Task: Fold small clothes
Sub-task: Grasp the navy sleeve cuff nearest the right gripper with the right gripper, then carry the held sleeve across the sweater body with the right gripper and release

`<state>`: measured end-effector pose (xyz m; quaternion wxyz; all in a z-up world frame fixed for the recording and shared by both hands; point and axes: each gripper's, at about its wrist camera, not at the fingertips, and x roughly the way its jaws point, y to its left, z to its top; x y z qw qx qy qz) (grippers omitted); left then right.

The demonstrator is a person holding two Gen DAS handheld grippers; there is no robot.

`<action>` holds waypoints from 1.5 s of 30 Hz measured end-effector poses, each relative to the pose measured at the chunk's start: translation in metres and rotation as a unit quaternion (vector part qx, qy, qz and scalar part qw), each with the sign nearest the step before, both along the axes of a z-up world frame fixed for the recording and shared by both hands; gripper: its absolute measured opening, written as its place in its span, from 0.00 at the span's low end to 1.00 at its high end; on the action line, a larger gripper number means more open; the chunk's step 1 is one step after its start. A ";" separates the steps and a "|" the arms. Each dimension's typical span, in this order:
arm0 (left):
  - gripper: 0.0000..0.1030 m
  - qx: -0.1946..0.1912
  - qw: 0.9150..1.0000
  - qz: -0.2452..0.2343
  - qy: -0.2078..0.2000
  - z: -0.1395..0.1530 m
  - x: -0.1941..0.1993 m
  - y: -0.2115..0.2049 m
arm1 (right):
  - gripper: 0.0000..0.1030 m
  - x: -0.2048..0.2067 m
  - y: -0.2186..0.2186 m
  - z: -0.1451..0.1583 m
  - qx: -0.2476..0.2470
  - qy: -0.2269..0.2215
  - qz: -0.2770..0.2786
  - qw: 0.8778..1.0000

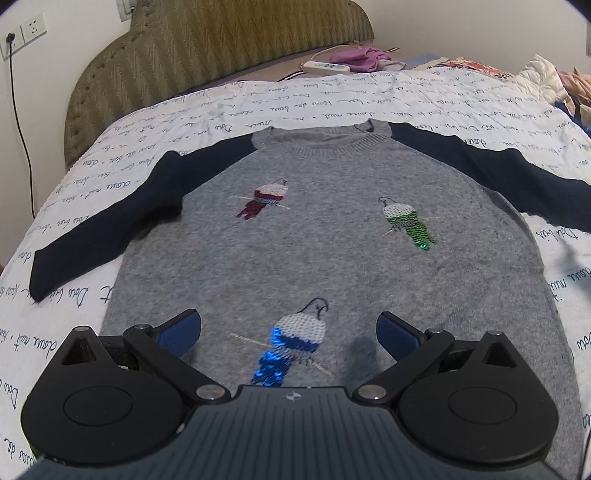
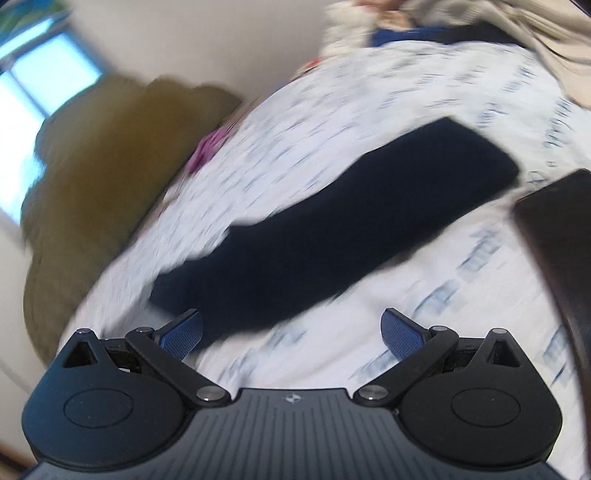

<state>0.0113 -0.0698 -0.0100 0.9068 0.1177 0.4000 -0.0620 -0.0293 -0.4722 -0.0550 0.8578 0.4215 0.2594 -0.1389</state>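
Two hand-held grippers, your left and right, gape empty. Fuzzy grey knit sweater (sequinned parrots, navy sleeves) lies flat on the quilted bed.

Both grippers spread wide, nothing held.
Left gripper: blue pads well apart, gap between the fingertips unoccupied. Right gripper: same wide spread, blue pads gripping nothing; that view is motion-blurred.

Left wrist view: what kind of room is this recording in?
Most likely a bedroom. A padded headboard stands against the wall behind a bed covered by a white quilt with script print, on which the grey sweater lies flat, with a wall socket nearby.
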 end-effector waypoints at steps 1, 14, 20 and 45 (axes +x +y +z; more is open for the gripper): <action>0.99 0.002 1.000 -0.001 0.001 -0.001 0.001 -0.002 | 1.00 0.000 -0.009 -0.003 0.012 -0.005 -0.014 1.000; 0.99 0.024 1.000 0.017 0.003 -0.005 0.023 -0.008 | 0.74 0.030 -0.077 -0.017 0.047 -0.045 -0.120 0.991; 0.99 0.027 0.999 0.032 0.010 -0.008 0.032 0.003 | 0.13 0.030 -0.089 -0.019 0.053 -0.044 -0.148 0.987; 0.99 0.015 0.997 0.080 -0.016 0.002 0.042 0.061 | 0.08 0.118 0.099 0.093 -0.273 -0.051 0.091 0.956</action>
